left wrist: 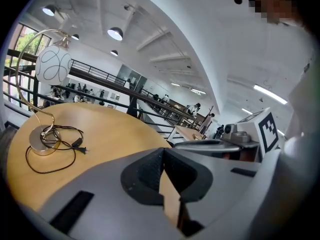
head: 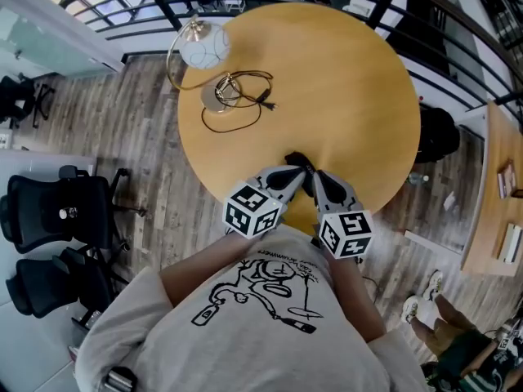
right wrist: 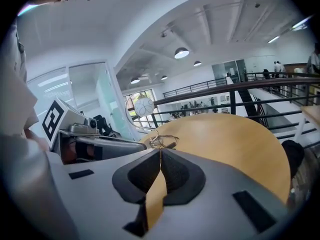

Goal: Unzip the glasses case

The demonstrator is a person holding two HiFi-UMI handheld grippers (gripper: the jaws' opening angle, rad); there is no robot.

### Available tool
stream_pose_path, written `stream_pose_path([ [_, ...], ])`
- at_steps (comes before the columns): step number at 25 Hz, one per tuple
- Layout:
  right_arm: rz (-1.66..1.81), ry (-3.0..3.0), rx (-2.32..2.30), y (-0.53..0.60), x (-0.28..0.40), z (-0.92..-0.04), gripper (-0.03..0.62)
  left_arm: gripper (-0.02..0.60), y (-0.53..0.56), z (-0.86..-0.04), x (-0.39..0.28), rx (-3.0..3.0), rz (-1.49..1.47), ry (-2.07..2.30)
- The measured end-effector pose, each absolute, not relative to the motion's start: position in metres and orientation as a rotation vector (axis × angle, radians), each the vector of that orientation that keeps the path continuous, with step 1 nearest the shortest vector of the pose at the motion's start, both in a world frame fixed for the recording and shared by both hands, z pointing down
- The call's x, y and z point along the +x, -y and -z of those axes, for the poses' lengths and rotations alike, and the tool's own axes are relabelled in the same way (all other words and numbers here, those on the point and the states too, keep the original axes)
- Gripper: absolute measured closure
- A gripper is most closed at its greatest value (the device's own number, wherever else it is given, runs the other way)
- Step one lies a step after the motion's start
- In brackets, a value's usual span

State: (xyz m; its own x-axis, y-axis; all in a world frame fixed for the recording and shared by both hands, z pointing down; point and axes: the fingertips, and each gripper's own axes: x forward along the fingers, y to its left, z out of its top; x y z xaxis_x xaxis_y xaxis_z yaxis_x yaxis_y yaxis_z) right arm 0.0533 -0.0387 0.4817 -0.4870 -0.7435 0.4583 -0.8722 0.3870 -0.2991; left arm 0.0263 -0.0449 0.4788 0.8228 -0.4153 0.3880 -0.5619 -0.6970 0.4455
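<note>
Left gripper (head: 292, 168) and right gripper (head: 315, 176) are both pinched fully together with nothing between the pads, which their own views confirm (left wrist: 162, 151) (right wrist: 160, 151). They are held near the person's chest, tips almost meeting over the near edge of the round light-wood table (head: 343, 80). This looks like a neutral parked pose, not a working grip. The glasses case is not visible in any view, so unzipping progress can't be judged. On the far side stands a gold arc lamp with white globe shade (head: 204, 46), with a loose dark power cord (head: 237, 104) coiled at its base, well apart from the grippers.
</note>
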Motion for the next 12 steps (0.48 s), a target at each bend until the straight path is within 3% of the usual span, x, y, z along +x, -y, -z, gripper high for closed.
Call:
stream_pose_path([
  [12,-0.736,2.397,1.43,0.0331,0.0492,-0.4866,0.572,0.574,0.0393,-0.4805,0.0252,2.463,-0.362,0.766],
])
